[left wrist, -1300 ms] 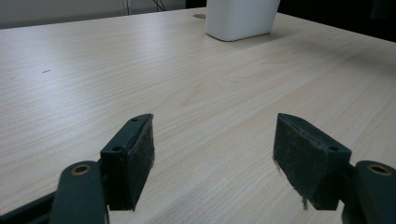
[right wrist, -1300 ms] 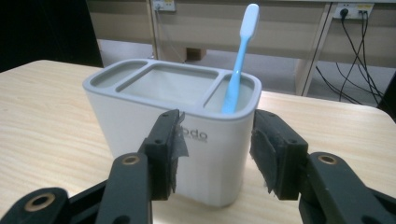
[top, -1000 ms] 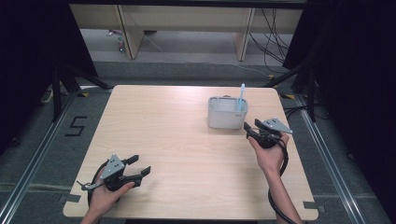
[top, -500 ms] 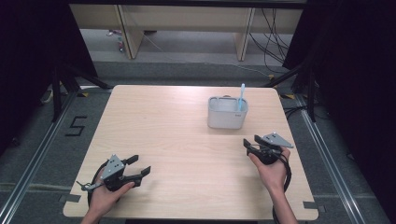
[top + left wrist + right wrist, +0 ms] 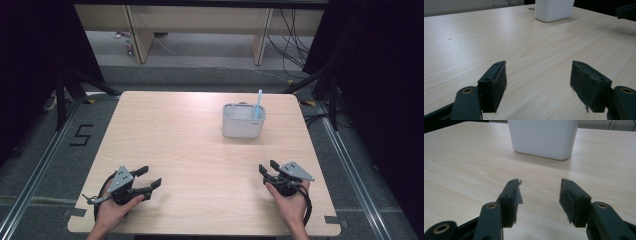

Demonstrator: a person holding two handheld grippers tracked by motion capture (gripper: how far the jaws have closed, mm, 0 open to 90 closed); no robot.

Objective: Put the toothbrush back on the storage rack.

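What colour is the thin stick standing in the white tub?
Light blue: the thin plastic stick stands out of the white rectangular tub, clearest in the high view.

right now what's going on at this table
A person sits at a wooden table with a two-jaw gripper in each hand. The left gripper rests near the table's near left corner, jaws open and empty. The right gripper, also empty, has pulled back from the white container toward the near right edge; its jaws have just closed slightly but stand wide open. A light blue stick stands in the container. Nothing is held.

Black gripper [image 5: 149,178], grey 3-cornered plate.
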